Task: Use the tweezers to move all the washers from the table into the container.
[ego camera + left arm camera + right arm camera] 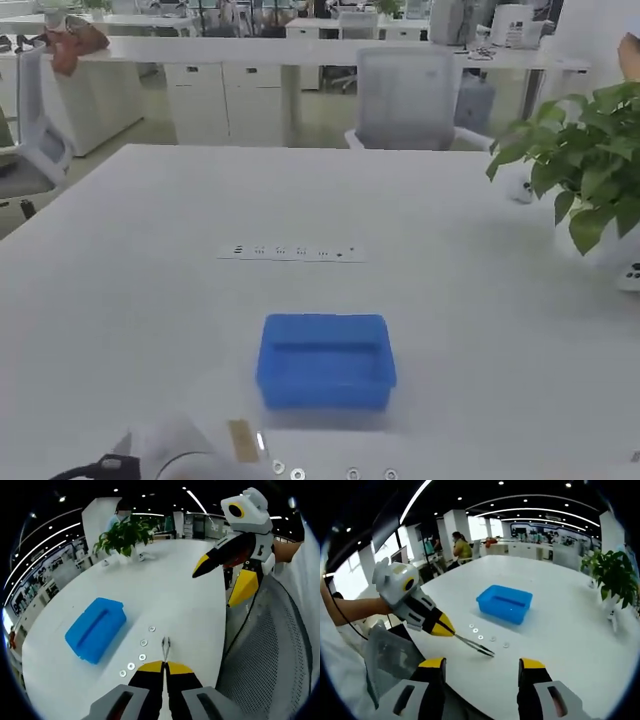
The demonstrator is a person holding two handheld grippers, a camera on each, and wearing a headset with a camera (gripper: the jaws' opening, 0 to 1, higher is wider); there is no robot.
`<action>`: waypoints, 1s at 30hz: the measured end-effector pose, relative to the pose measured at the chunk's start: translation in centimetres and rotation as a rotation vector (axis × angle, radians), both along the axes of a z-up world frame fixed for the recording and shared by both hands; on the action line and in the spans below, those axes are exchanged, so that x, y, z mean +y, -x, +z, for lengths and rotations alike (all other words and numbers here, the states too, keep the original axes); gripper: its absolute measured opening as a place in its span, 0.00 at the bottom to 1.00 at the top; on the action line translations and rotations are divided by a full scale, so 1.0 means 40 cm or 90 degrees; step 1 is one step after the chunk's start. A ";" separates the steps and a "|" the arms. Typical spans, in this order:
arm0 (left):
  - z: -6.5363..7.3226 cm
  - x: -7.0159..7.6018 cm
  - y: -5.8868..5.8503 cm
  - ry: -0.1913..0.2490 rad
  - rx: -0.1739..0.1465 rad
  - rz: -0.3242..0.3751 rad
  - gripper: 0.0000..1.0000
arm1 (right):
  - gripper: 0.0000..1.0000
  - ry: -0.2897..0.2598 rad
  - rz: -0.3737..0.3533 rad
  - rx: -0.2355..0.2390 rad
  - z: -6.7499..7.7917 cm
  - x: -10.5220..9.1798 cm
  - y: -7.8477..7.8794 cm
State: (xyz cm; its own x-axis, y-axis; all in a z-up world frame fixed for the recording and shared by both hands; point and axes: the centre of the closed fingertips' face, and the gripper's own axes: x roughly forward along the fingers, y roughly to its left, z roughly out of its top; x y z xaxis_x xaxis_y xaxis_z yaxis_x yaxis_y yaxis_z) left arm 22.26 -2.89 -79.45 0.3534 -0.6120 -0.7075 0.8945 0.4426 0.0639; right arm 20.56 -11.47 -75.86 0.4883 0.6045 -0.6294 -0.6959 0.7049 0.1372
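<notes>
In the left tool (165, 666) slim metal tweezers (165, 647) are clamped; small silver washers (144, 642) lie at their nine o'clock; the right tool (482, 663) is spread apart.

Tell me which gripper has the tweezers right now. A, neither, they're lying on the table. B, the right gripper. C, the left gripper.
C: in the left gripper view the tweezers stick out from between the shut jaws of the left gripper, while the right gripper stands open with nothing between its jaws.
</notes>
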 end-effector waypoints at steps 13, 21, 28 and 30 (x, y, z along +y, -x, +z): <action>0.128 -0.035 0.070 0.010 -0.042 -0.034 0.00 | 0.25 -0.014 0.177 -0.016 0.010 0.099 0.099; 0.250 -0.060 0.168 -0.007 -0.086 -0.119 0.00 | 0.20 -0.005 0.333 -0.092 0.078 0.172 0.132; 0.340 -0.075 0.234 -0.013 -0.107 -0.149 0.00 | 0.15 -0.016 0.415 -0.108 0.125 0.199 0.188; 0.352 -0.079 0.246 -0.015 -0.110 -0.158 0.00 | 0.16 -0.021 0.429 -0.114 0.136 0.206 0.204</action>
State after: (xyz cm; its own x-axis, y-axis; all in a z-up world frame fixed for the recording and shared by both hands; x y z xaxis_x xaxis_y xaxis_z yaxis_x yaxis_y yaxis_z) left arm 12.44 -6.03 -65.37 0.3117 -0.6783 -0.6654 0.9500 0.2091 0.2320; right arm 12.38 -3.23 -70.42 0.0950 0.8294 -0.5505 -0.9940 0.1093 -0.0069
